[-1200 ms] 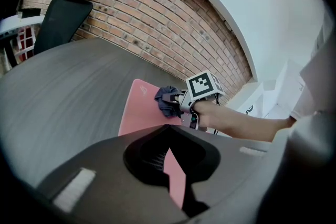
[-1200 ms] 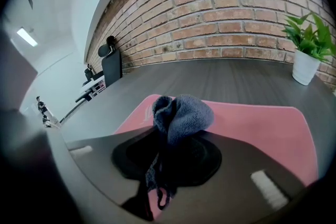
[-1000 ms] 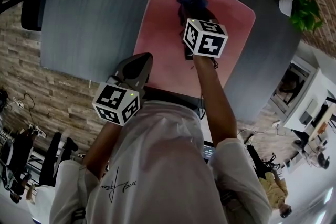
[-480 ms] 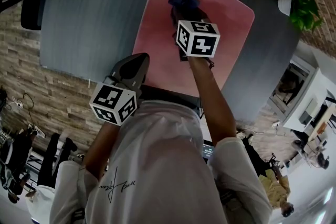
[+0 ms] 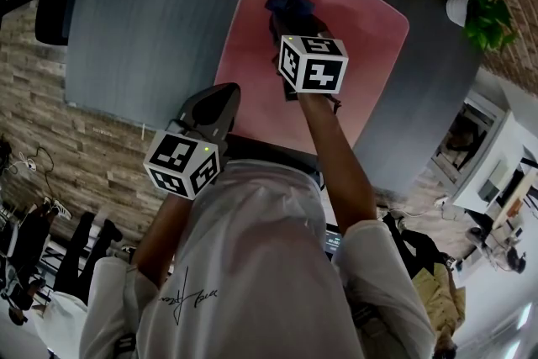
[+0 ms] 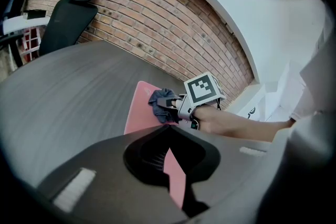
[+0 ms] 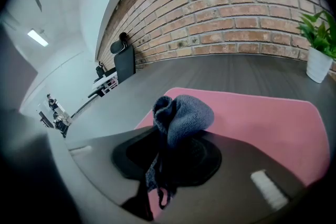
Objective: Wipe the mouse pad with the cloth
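Note:
A pink mouse pad [image 5: 353,55] lies on the dark grey table [image 5: 151,21]. My right gripper [image 5: 290,21] is over the pad's far left part, shut on a bunched blue-grey cloth [image 5: 288,2] that rests on the pad. In the right gripper view the cloth [image 7: 181,115] bulges out above the jaws, with pink pad [image 7: 262,118] beyond it. My left gripper [image 5: 229,95] hovers at the pad's near left corner, shut and holding nothing. The left gripper view shows the pad [image 6: 142,113], the cloth [image 6: 160,105] and the right gripper [image 6: 170,105] ahead.
A potted plant [image 5: 487,13] in a white pot stands on the table's right edge, also in the right gripper view as the plant [image 7: 320,50]. A black office chair [image 6: 68,13] stands at the table's far left. A brick wall [image 7: 252,2] runs behind.
My right gripper has slid the cloth a little to the left across the pad's far part. The left gripper has stayed put.

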The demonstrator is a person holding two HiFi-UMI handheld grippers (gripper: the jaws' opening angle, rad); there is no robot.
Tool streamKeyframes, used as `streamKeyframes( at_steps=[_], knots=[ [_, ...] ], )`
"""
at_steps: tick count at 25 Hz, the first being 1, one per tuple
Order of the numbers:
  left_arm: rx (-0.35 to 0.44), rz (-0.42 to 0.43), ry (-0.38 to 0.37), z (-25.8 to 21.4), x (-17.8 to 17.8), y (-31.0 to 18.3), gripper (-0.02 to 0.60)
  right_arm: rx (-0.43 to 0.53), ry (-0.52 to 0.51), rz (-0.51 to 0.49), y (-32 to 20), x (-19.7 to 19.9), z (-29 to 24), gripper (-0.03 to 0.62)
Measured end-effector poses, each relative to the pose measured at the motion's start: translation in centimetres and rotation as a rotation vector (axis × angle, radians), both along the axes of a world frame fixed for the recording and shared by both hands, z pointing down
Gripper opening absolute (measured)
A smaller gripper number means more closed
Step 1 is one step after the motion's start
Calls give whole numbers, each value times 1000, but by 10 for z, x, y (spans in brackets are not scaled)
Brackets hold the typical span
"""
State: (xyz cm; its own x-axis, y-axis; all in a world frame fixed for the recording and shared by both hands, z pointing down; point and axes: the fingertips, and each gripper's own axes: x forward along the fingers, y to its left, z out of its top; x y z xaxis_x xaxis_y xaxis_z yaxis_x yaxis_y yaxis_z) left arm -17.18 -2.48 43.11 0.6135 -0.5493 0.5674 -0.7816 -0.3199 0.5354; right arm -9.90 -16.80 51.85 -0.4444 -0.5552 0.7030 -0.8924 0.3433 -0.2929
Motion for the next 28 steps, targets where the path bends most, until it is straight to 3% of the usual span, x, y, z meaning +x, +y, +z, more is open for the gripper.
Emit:
streamKeyframes(
  at_steps=[28],
  knots=[
    [6,20,20,-7,10,9,12,-24,-32,-65,29,-19,0,86]
  ],
)
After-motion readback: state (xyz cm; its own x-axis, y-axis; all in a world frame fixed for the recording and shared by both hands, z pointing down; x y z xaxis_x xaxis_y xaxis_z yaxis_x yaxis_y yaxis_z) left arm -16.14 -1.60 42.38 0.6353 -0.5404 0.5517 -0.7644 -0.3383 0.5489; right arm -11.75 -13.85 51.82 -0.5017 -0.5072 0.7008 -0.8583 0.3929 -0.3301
